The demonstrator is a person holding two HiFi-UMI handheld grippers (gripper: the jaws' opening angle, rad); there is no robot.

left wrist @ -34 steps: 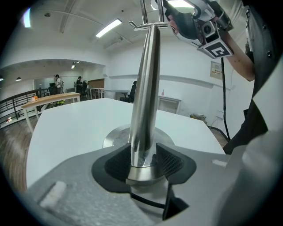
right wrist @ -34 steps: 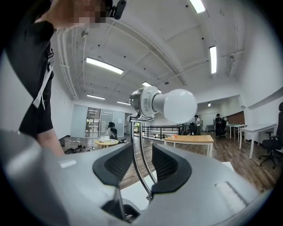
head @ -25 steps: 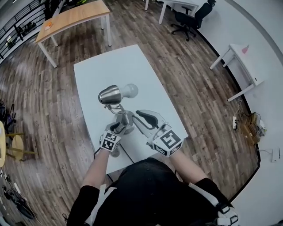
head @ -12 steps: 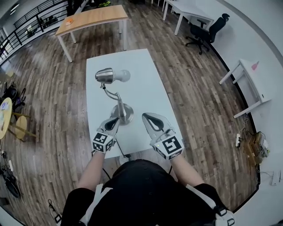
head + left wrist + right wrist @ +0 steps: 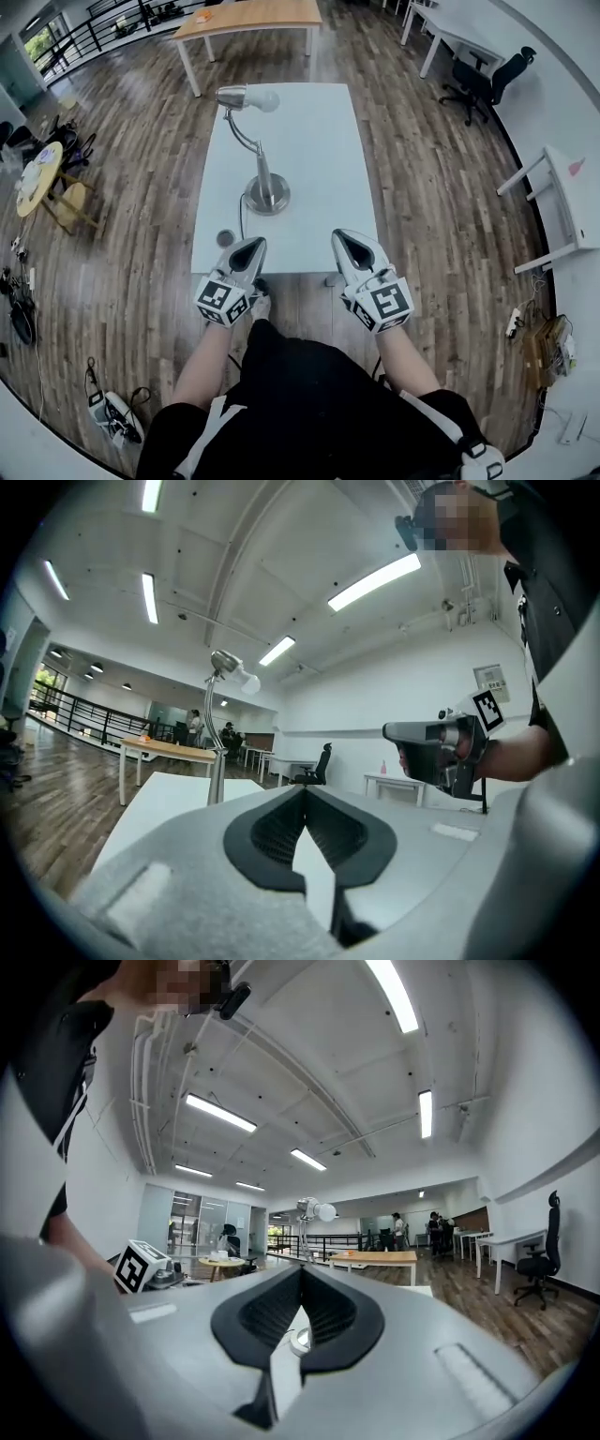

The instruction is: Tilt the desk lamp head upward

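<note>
The metal desk lamp's round base [image 5: 267, 195] stands on the white table [image 5: 319, 150]. Its bent arm rises to the steel head [image 5: 232, 96], which carries a white bulb [image 5: 263, 98] at the far end. In the left gripper view the lamp [image 5: 217, 752] stands far ahead, its head [image 5: 225, 662] about level. In the right gripper view the head [image 5: 313, 1209] looks small and distant. My left gripper [image 5: 250, 247] [image 5: 305, 791] and right gripper [image 5: 349, 238] [image 5: 302, 1271] hover at the table's near edge. Both are shut and empty, well short of the lamp.
A small dark round piece [image 5: 225, 238] on the lamp's cord lies near the table's front left corner. A wooden table [image 5: 248, 13] stands behind, and a round yellow table [image 5: 39, 173] to the left. White desks and an office chair [image 5: 489, 77] are at the right.
Both grippers have drawn back from the lamp's base to the table's near edge. Both sets of jaws have closed. The lamp now stands farther off in the head view.
</note>
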